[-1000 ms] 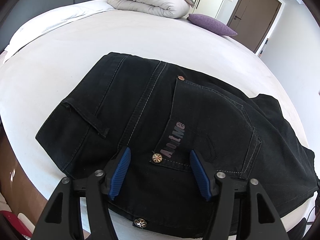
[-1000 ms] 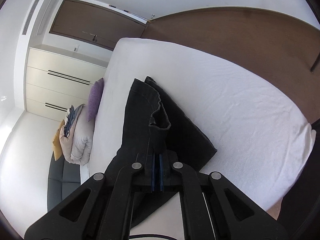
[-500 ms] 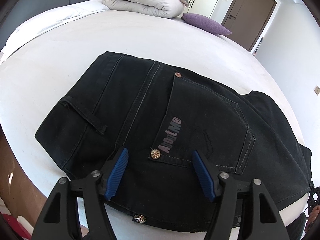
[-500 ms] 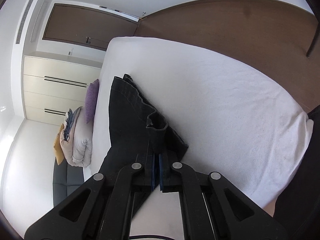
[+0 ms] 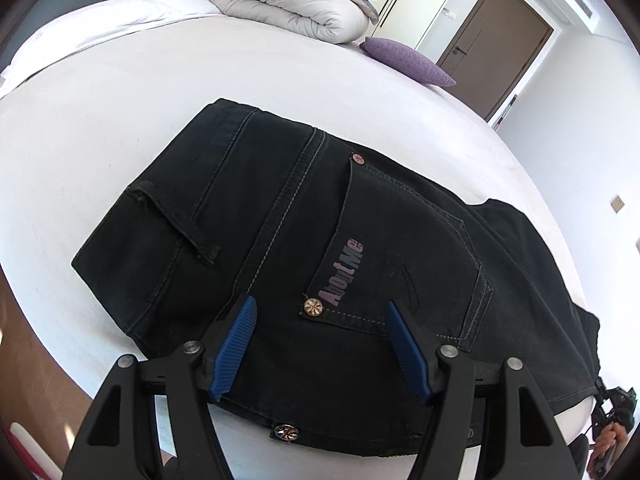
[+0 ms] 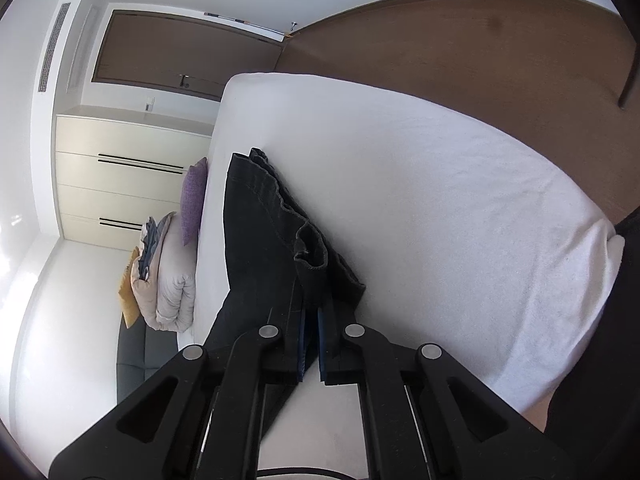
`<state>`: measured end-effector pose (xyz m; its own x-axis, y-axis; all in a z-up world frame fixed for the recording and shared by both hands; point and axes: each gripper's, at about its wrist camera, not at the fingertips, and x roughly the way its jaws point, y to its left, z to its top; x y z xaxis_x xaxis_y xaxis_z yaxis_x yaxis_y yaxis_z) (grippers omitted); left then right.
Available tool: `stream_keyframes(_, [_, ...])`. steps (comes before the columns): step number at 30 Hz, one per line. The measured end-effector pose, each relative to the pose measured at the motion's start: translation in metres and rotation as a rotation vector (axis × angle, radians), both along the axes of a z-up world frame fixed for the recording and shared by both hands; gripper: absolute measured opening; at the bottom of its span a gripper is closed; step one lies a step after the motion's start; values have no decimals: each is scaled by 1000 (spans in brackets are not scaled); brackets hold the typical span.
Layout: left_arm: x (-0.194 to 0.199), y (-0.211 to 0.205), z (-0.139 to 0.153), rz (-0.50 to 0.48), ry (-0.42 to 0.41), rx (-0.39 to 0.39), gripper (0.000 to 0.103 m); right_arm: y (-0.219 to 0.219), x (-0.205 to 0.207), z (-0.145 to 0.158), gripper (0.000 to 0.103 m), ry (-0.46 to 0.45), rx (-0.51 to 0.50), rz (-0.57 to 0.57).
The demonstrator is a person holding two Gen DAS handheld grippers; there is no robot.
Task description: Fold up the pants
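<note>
Two grippers work over one pair of black jeans (image 5: 320, 264) spread on the white bed (image 5: 120, 120). Taking the jeans as the landmark: the left gripper (image 5: 322, 344) hangs just above the waist end, its blue-padded fingers (image 5: 236, 344) spread wide on either side of the back pocket's lower rivet (image 5: 313, 306), holding nothing. The pocket bears the lettering "AboutMe" (image 5: 344, 272), and a second metal button (image 5: 286, 431) sits on the waistband edge nearest the camera. Beyond the jeans, toward the head of the bed, lies a rolled grey duvet (image 5: 296, 12) with a purple cushion (image 5: 408, 62) beside it; a brown door (image 5: 496, 44) stands past them.

At the far, leg end of the jeans (image 6: 260, 248), the right gripper (image 6: 311, 344) has its pads pressed together on a fold of the dark denim, pinching the hem, which bunches up just ahead of the fingertips and is lifted off the sheet (image 6: 440, 208). From that view the rest of the fabric trails away along the mattress edge toward the cushion (image 6: 193, 200) and duvet (image 6: 168, 280), with pale drawers (image 6: 128, 176) behind them.
</note>
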<state>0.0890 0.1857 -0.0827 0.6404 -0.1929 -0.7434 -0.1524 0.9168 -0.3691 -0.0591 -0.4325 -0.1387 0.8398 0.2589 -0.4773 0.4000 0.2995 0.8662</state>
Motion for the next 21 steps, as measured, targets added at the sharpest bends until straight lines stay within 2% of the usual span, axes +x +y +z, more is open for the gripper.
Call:
stream_keyframes(3, [-2,3,0,3,-9,-20,68,2,2,4,2,4,-1,3])
stream_keyframes(5, [-3,5,0,5,-12,-24,69,-3,0,6,7,-2,14,-9])
stream_keyframes(7, [-4,7,0,8,-16,-30,69,-15,-11,15,9,6,-35,-78])
stream_keyframes(8, [-5,7,0,9,-18,-33,69,-24,-20,22,11,52,-98,-141])
stream_keyframes(10, [-6,9,0,11,-21,-37,69,-39,-39,31,11,73,-123,-222])
stream_keyframes(12, [-7,10,1,14,-23,-39,69,-42,-44,49,11,40,-153,-208])
stream_keyframes(14, [-8,11,1,15,-25,-37,70,-28,-35,70,11,0,-196,-123])
stream_keyframes(15, [-8,10,1,14,-25,-34,71,-15,-25,77,11,-39,-186,-54])
stream_keyframes(18, [-9,8,2,12,-23,-23,71,44,19,80,11,-111,-90,184])
stream_keyframes(21, [-11,8,3,13,-25,-24,71,119,68,66,11,-116,24,419])
